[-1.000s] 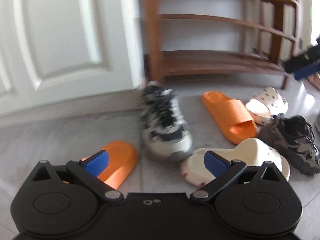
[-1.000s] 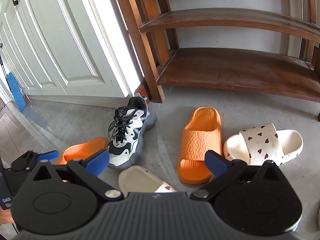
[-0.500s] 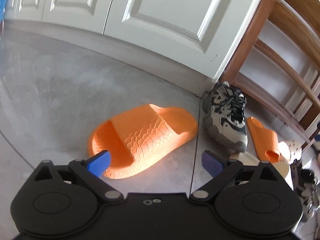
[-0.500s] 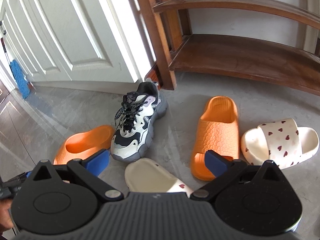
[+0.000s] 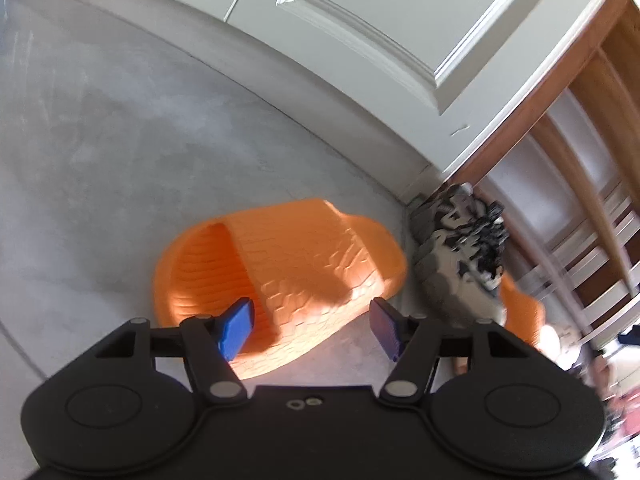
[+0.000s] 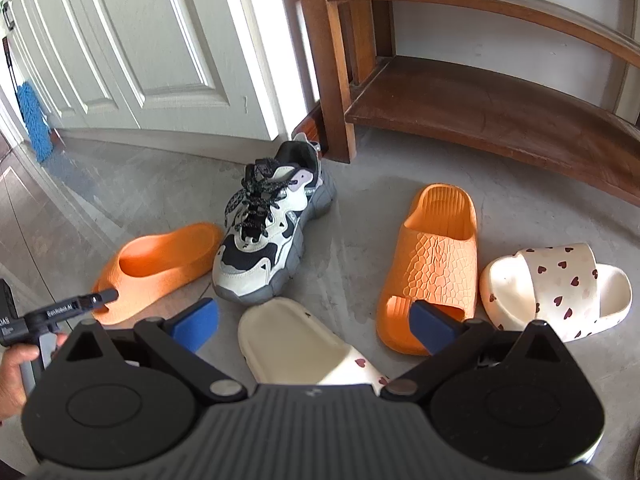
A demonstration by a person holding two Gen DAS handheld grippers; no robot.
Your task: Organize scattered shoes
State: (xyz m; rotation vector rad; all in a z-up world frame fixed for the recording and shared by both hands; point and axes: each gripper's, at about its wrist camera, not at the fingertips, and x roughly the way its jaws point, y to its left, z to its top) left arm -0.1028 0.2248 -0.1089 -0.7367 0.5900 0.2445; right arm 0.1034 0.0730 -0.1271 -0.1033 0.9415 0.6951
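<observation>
An orange slide (image 5: 280,272) lies on the grey floor. My left gripper (image 5: 312,326) is open just above its near edge, one blue finger (image 5: 238,326) over the heel opening. That slide also shows in the right wrist view (image 6: 160,260), with the left gripper (image 6: 96,300) at its heel. My right gripper (image 6: 316,320) is open and empty above a cream heart-print slide (image 6: 296,340). A second orange slide (image 6: 436,264), another cream heart slide (image 6: 560,288) and a white-black sneaker (image 6: 272,228) lie around.
A wooden shoe rack (image 6: 480,112) with bare shelves stands at the back right. White panelled doors (image 6: 140,40) run along the left. A blue mop (image 6: 34,120) leans far left.
My left gripper has swung left and come down close to the orange slide, which now fills its view. My right gripper has moved slightly forward and lower.
</observation>
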